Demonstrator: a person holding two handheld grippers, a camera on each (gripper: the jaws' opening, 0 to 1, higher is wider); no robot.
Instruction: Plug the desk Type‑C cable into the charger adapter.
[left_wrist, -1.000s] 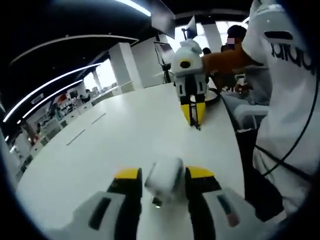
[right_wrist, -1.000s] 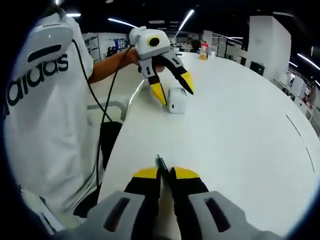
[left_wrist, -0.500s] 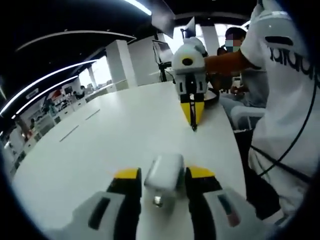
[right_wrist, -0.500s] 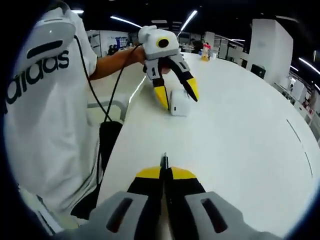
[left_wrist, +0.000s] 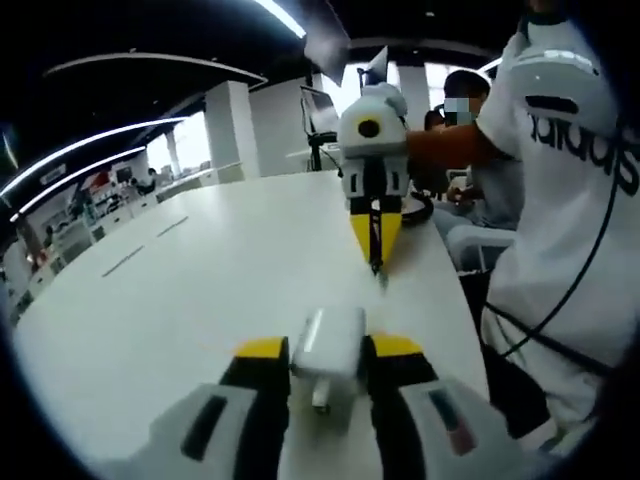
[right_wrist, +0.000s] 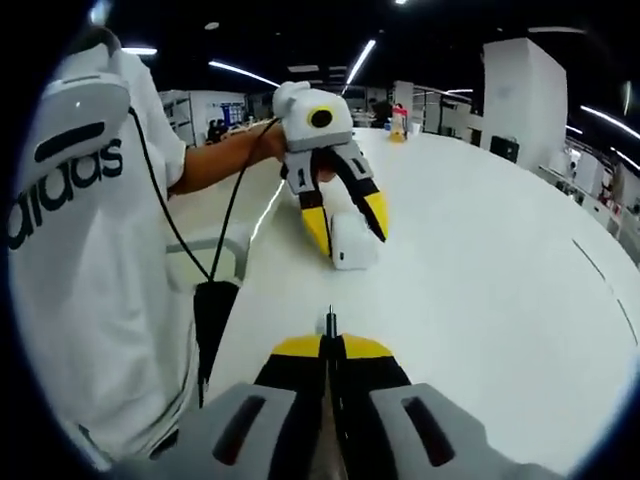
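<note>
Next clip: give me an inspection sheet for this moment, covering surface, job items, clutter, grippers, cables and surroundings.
Surface: white table, broad and bare around the work.
Job's things: white charger adapter between the left gripper's jaws; cable plug sticks out past the right gripper's tips.
Clutter: small bottles at the table's far end.
Grippers: left gripper shut on the adapter; right gripper shut on the plug, pointed at the adapter, the two still apart.
Cables: a black lead hangs from the left gripper; the rest of the desk cable cannot be made out.
Surroundings: open office with ceiling light strips, white pillar, a person in a white T-shirt.
</note>
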